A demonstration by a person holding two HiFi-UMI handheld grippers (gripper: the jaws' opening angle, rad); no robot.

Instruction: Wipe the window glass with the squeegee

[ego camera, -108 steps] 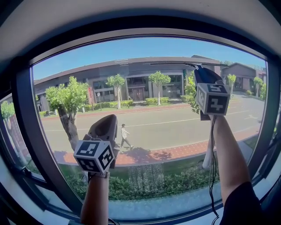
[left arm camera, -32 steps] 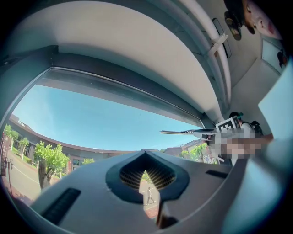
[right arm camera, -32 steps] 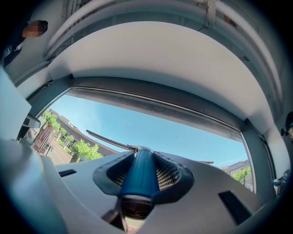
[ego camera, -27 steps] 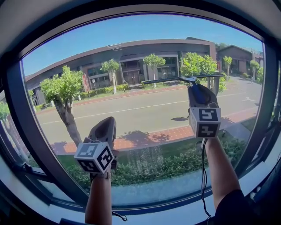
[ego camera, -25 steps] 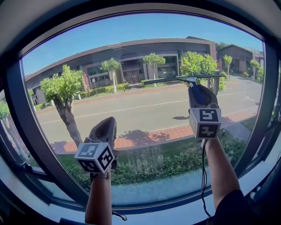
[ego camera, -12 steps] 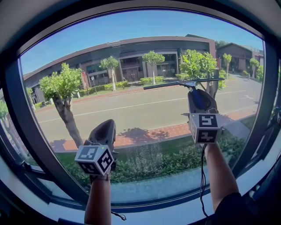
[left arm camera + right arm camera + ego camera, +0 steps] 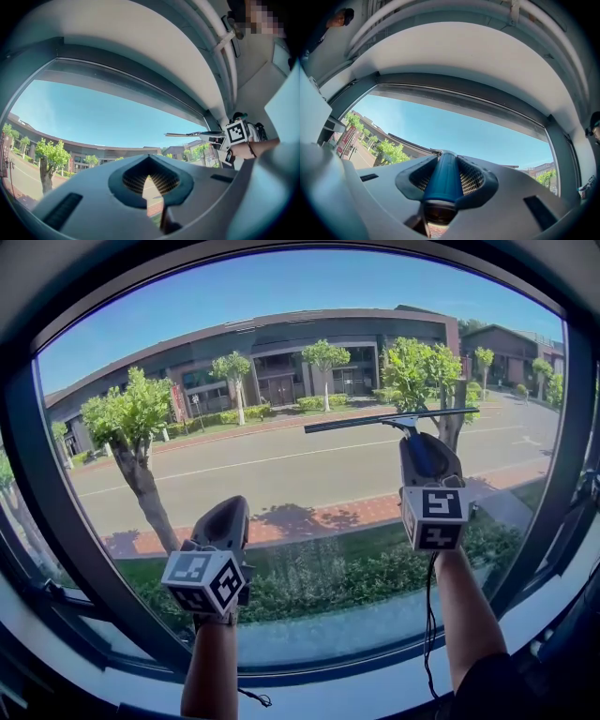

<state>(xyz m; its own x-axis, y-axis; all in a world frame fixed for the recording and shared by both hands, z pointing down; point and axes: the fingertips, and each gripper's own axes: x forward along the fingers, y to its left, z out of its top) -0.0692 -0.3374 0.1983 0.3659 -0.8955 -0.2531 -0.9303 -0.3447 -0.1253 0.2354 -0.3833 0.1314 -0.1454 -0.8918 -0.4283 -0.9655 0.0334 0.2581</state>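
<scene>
A person stands at a wide window, arms raised, a hand-held gripper in each hand. The right gripper (image 7: 419, 441) pinches the squeegee (image 7: 389, 418) by its blue handle (image 7: 442, 180). Seen from the right gripper view, the handle fills the gap between the two ribbed pads (image 7: 471, 180) and runs straight out along them.

The squeegee's blade is a long, thin, dark bar set crosswise on a short neck above the handle. It lies almost level, its right end a little higher, across the right half of the window glass (image 7: 281, 352) at about mid-height. Its right tip is near the dark window frame (image 7: 574, 456) at the pane's right edge. Whether the blade presses on the glass or hangs just off it cannot be told.

The left gripper (image 7: 226, 512) is held lower, toward the pane's bottom left, well apart from the squeegee. Its jaws are drawn together with nothing between them, and only a thin sliver of the street shows behind the pads (image 7: 161, 180). The left gripper view also shows the squeegee blade (image 7: 185, 134) jutting from the other gripper's marker cube (image 7: 237, 132).

Beyond the glass lie a sunlit road (image 7: 281, 470), trees (image 7: 127, 418) and a long low building (image 7: 281, 343) under a clear blue sky.
</scene>
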